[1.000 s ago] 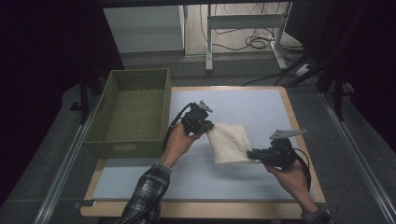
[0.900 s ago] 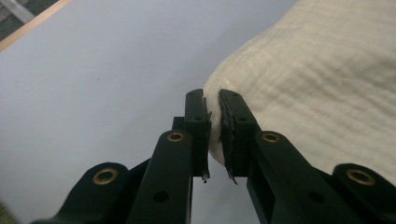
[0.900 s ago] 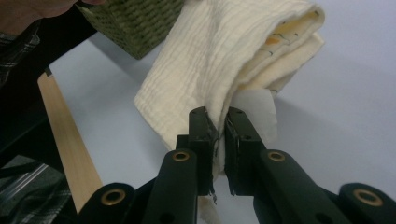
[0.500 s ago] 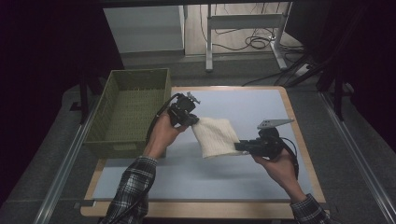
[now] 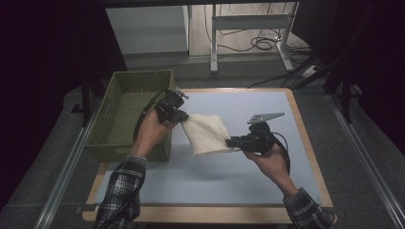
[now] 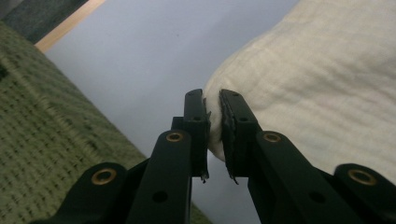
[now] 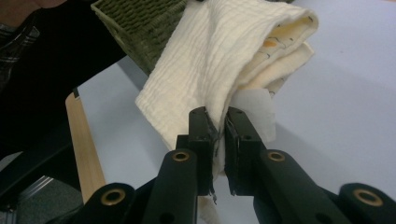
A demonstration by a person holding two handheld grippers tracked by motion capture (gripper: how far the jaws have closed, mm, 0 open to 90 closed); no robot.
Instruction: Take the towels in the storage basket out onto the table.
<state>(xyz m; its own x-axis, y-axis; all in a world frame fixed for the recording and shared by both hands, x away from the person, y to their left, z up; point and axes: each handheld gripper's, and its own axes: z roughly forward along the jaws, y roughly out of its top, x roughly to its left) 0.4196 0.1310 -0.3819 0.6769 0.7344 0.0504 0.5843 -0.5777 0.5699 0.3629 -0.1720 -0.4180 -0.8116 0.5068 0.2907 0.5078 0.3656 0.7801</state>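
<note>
Left gripper (image 5: 181, 116), jaws pinched nearly together on a corner of the folded cream cloth (image 5: 206, 134), poised just beside the near right corner of the green woven basket (image 5: 125, 102). Right gripper (image 5: 233, 141), jaws likewise clamped tight on the cloth's opposite edge, held over the middle of the table. Cloth stretched between the two, lifted clear of the surface, sloping down from left gripper to right.

Seen from the left gripper view: a thick rounded fold of cloth (image 6: 317, 88) squeezed between the black jaws, basket wall (image 6: 51, 154) close at the lower left, bare blue surface (image 6: 154, 51) ahead. Seen from the right gripper view: several layers of cloth (image 7: 219, 60) bunched in the grip, a thin white tag (image 7: 254, 109) hanging just past the jaws, a basket corner (image 7: 140, 23) close behind the cloth.

Open room wide on the right half of the table and along its near edge; tight on the left, where basket wall and left hand (image 5: 152, 133) nearly meet. Basket interior open from above.

Cloth: cream, waffle-textured, folded in layers, faint orange and dark markings on an inner ply.

Pale blue mat (image 5: 267, 102) on a wood-edged table (image 5: 298, 112). Grey floor (image 5: 363, 157) around, metal rails at both sides, a desk frame (image 5: 248, 21) and cables (image 5: 260, 43) beyond the far edge, dark curtains at the sides. Plaid sleeves (image 5: 119, 191) entering from below.
</note>
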